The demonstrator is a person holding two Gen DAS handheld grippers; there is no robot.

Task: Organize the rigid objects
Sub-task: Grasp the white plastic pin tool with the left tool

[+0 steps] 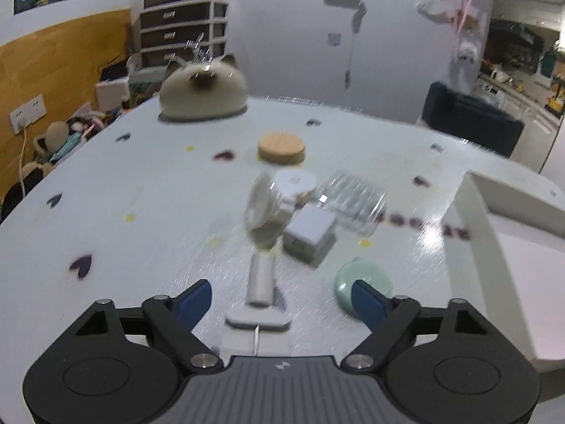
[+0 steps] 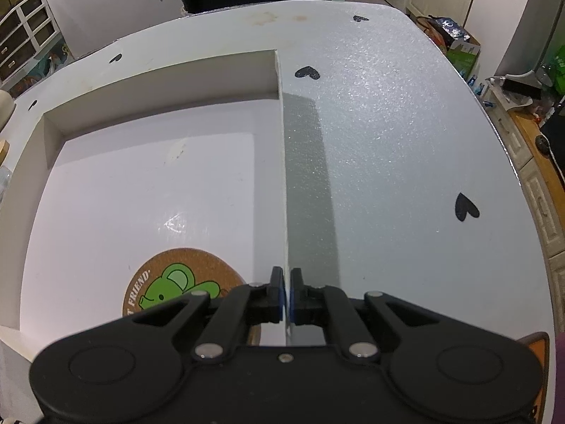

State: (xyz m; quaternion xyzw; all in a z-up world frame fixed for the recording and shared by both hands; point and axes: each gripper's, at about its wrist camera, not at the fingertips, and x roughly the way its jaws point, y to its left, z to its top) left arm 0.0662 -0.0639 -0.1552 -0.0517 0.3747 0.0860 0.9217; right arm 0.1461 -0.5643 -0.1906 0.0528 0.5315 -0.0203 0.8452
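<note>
Left gripper [image 1: 282, 300] spread, nothing between blue pads, aimed at small white desk fan [image 1: 263, 247] at 12 o'clock; likely next pick. Fan: round clear-rimmed head, slim stem, flat base. Grey boxy block [image 1: 310, 236] at 1 o'clock, ribbed clear container [image 1: 353, 205] beyond, mint disc [image 1: 363, 282] at 3 o'clock, wooden lid [image 1: 281, 145] far 12. Right gripper [image 2: 286, 293] pinching thin wall of white tray [image 2: 282, 162], probably steadying it. Cork coaster [image 2: 183, 282] with green print lies inside, at 9 o'clock. Table [image 2: 388, 141] glittery, heart-printed.
</note>
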